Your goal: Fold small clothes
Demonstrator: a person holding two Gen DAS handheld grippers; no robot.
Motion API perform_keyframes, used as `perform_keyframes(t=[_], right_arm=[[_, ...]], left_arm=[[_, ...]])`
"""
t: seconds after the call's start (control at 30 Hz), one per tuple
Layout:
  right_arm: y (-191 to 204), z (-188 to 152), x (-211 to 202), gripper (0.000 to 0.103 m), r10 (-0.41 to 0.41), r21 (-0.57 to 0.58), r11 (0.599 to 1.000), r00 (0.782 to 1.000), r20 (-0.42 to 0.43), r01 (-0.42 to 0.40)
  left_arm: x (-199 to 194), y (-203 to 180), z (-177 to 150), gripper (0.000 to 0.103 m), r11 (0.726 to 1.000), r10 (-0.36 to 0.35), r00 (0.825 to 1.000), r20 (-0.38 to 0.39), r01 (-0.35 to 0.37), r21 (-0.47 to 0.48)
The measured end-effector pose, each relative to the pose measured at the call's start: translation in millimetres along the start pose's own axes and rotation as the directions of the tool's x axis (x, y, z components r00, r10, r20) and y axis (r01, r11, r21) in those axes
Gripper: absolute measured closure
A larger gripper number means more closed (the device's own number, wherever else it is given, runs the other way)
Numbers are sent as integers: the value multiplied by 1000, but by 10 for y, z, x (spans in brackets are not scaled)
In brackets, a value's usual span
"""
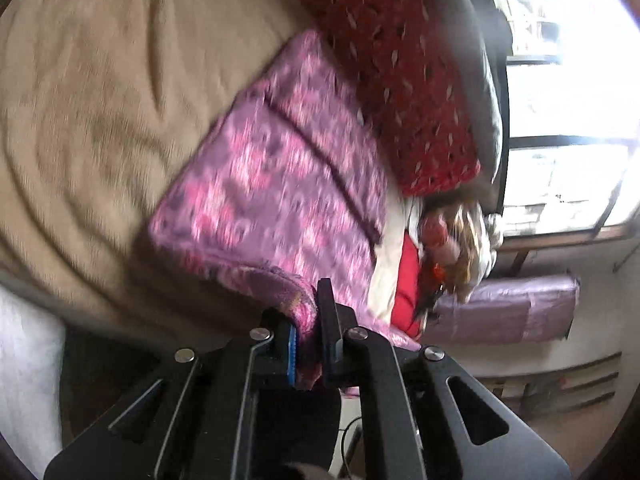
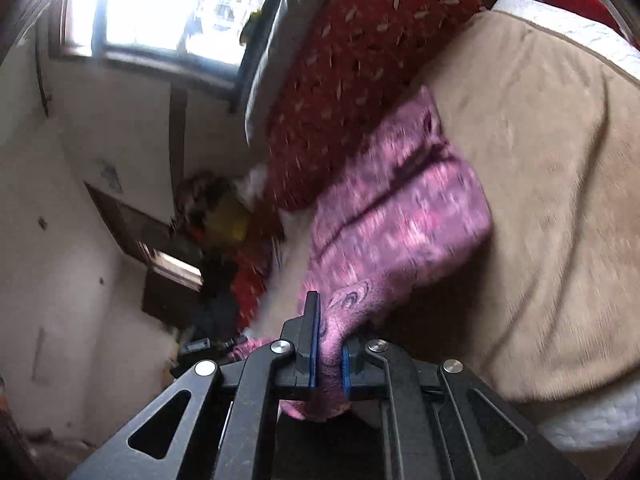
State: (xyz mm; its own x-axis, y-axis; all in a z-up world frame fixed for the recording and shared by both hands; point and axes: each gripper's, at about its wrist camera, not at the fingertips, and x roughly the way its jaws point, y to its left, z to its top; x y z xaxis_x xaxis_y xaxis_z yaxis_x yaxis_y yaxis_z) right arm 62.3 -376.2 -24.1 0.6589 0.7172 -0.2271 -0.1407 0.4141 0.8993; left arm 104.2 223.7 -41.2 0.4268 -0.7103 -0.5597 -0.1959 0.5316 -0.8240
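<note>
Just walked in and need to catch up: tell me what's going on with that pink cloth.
A person is working with two handheld grippers on a small pink patterned garment. The left gripper is shut on one edge of it and the right gripper is shut on another edge, so the cloth hangs stretched between them over the tan bed cover. A red patterned cushion lies just beyond. The pictures are blurred, and no finished fold shows yet.
</note>
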Motion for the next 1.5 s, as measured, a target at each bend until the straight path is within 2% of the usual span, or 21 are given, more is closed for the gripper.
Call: perform_keyframes(t=[0.13,0.3,0.53,0.67,0.77,0.87,0.93,1.0,1.1,1.17,1.2,1.23,1.27,1.3,1.33,1.4,1.5], right_arm=[[-65,327,193,95,4,51,999,999,41,-6],[-246,794,617,95,-15,109,994,999,50,9],[-637,1469,1256,95,-20,197,980,995,96,1],[-867,1875,1594,95,-51,227,974,990,132,20],[-1074,2107,1806,95,-76,266,963,985,154,33],[-1324,2226,2041,90,-134,335,938,985,110,90],[-1462,2266,2152,89,-171,377,916,984,56,137],[-1521,2327,2157,89,-127,419,903,991,49,95],[-1503,2447,1988,86,-77,419,908,985,156,5],[-1520,2486,1828,63,-108,433,901,965,238,-6],[-1522,2489,1729,58,-139,435,900,955,263,11],[-1508,2490,1681,58,-155,423,906,953,259,32],[-1468,2486,1666,58,-173,388,919,958,227,73],[-1420,2471,1677,58,-197,348,930,962,191,121],[-1363,2454,1697,57,-229,305,936,960,158,173],[-1264,2427,1820,57,-315,203,935,944,97,291],[-1179,2419,2078,56,-390,105,918,920,48,384]], left_arm=[[65,-62,330,97,1000,5,999,44,-4,-31],[263,-168,866,97,998,12,997,75,-8,-59],[802,-430,1824,97,996,66,991,119,-57,-75],[1167,-482,2302,97,992,84,987,138,-70,-105],[1491,-446,2617,97,984,133,983,128,-116,-132],[1784,-331,2829,97,967,219,971,100,-202,-157],[1905,-221,2929,97,959,227,972,68,-210,-190],[1897,-166,3010,97,961,188,981,53,-173,-217],[1760,-178,3074,96,967,109,991,80,-87,-238],[1612,-204,3074,93,969,95,986,136,-61,-241],[1528,-223,3075,83,971,83,984,158,-44,-234],[1458,-228,3062,76,973,71,983,172,-30,-230],[1407,-237,3034,66,975,64,981,185,-21,-223],[1375,-277,2986,61,981,71,980,186,-36,-189],[1386,-316,2926,61,987,85,981,174,-59,-151],[1510,-390,2756,61,995,77,989,130,-68,-72],[1769,-464,2533,61,995,98,994,55,-100,23]])
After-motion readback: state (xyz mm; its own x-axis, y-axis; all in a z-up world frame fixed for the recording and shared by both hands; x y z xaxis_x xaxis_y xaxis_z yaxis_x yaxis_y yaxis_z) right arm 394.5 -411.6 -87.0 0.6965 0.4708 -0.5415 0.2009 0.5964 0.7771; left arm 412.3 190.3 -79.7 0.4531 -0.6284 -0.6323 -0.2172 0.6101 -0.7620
